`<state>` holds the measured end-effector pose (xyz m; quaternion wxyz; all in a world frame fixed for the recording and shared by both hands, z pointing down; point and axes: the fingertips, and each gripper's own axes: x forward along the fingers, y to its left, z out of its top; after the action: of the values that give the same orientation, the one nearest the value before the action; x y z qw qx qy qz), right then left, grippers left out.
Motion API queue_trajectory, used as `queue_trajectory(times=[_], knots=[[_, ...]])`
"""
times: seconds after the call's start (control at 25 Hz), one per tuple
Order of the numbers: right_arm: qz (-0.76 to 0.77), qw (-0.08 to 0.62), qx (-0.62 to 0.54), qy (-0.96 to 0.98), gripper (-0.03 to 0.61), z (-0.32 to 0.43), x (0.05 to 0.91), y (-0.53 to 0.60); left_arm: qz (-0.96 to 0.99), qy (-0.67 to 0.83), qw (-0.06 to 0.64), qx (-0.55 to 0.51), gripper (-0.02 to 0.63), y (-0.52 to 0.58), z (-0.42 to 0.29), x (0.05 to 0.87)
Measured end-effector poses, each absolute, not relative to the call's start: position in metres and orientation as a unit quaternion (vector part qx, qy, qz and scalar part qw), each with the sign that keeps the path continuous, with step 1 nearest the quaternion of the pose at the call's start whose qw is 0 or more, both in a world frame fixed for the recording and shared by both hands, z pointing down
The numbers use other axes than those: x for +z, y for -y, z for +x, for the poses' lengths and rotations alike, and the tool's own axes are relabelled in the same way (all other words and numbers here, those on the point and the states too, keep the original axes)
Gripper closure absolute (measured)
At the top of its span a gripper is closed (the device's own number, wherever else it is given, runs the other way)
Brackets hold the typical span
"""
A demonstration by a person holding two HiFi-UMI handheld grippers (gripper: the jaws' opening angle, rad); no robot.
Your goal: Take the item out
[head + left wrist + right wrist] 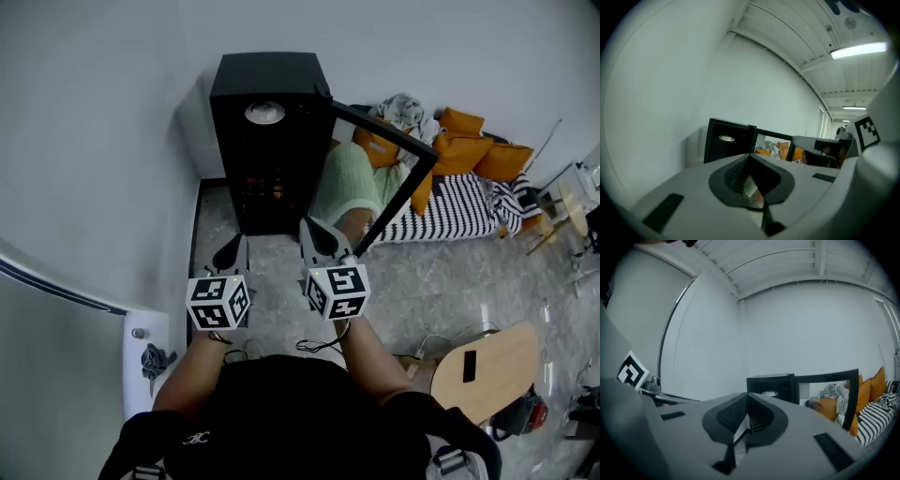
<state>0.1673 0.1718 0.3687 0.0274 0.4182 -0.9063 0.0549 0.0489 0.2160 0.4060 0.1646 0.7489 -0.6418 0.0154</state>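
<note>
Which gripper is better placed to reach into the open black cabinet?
Probably left: the left gripper, shut and empty, faces the open front of the black cabinet, while the right gripper sits close beside the open door.

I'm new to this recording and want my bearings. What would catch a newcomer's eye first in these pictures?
The black cabinet against the white wall stands out first, its glass door swung open to the right. Right of it, bright orange cushions lie on striped bedding. In front, the left gripper and right gripper point toward the cabinet, both shut and empty.
</note>
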Motion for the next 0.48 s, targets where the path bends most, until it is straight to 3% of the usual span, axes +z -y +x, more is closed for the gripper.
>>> queue_trajectory(times=[0.48], knots=[[0.421, 0.015, 0.049, 0.906, 0.572, 0.109, 0.367, -0.166, 0.750, 0.642, 0.157, -0.003, 0.606, -0.208, -0.009, 0.401]])
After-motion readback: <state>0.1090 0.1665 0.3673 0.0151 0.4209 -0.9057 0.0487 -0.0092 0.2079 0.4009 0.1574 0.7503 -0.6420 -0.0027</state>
